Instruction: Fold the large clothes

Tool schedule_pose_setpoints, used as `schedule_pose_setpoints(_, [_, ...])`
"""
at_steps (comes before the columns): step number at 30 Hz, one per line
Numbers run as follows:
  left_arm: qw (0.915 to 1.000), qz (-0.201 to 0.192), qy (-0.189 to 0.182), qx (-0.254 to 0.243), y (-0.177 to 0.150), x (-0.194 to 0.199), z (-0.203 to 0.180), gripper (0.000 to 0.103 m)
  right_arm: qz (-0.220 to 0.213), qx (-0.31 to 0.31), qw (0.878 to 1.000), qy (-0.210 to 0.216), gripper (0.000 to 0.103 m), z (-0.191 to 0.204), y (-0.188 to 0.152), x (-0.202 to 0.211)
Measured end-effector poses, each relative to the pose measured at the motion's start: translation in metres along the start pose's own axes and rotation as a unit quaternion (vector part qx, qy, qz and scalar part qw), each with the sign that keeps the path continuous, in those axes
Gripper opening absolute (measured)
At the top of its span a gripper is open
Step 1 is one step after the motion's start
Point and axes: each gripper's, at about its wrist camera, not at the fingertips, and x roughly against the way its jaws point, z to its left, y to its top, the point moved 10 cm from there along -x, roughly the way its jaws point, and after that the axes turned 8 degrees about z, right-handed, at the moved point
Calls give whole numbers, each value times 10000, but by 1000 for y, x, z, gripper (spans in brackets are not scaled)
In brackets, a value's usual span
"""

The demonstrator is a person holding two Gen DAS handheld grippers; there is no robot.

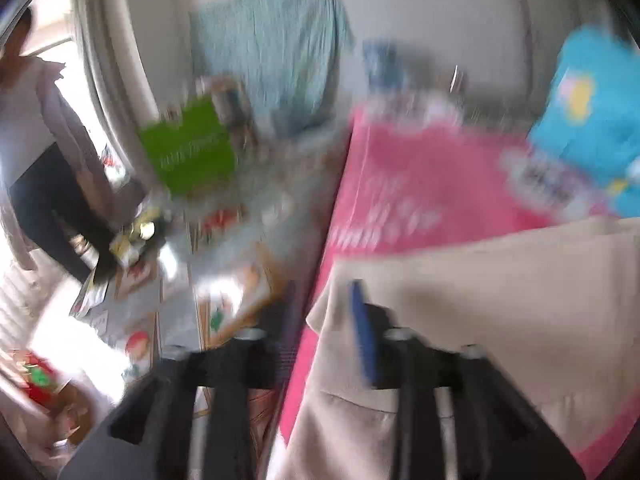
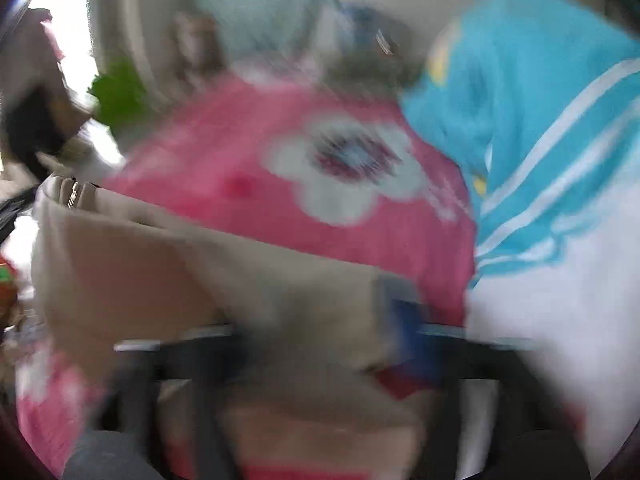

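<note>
**Beige garment on pink bedding: both views blurred**

Both wrist views are smeared, so read fine detail with caution.

Your task item is a beige garment (image 1: 500, 300), plain, pale tan cloth with no print. In the left wrist view it lies across the near right of the scene on the pink bedding (image 1: 420, 184), with one straight folded edge running across its far side and a stitched seam showing near the bottom. In the right wrist view the same garment (image 2: 192, 272) spreads over the near left and centre, with what looks like a waistband or fastening at its far left corner; the blur prevents confirmation.

Your left gripper (image 1: 324, 320) has its jaws partly apart. A blue pad (image 1: 362, 332) sits against the garment's near left edge, but no clamping is visible; the cloth appears released.

Your right gripper (image 2: 320, 340) has its jaws spread wide. Beige cloth lies between them without being pinched.

A blue and white striped garment (image 2: 540, 128) lies at the right, just beside the beige one. A green box (image 1: 188, 152) stands far left.
</note>
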Motion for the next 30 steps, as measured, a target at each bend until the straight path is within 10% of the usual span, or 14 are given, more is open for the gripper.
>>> schedule_pose_setpoints(8, [9860, 9, -1405, 893, -6, -16, 21, 41, -179, -264, 9929, 1142, 84, 1, -11, -11])
schedule_pose_setpoints(12, [9799, 16, -1864, 706, 7, -10, 3, 6, -94, -365, 9793, 1990, 57, 15, -20, 7])
schedule_pose_setpoints(17, [9867, 176, -1616, 85, 12, -15, -35, 0, 5, 249, 9829, 1826, 65, 37, -39, 33])
schedule_pose_setpoints(20, [9887, 95, -1495, 116, 18, -18, -37, 0, -247, 862, 9918, 911, 1, 43, -28, 38])
schedule_pose_setpoints(22, [9898, 63, -1417, 137, 22, -21, -37, 0, -793, 913, 9913, -513, 2, 24, 9, 34])
schedule_pose_setpoints(25, [9898, 9, -1380, 346, 27, -23, -35, 0, -911, 79, 9870, -1319, 6, -29, 56, 26])
schedule_pose_setpoints(28, [9897, -96, -1421, 172, 28, -14, -48, 0, -1446, -1465, 9766, -628, 41, -80, 61, 57])
schedule_pose_setpoints(30, [9887, -134, -1482, -166, 23, -5, -65, 0, -1627, -1663, 9725, -77, 41, -79, 48, 77])
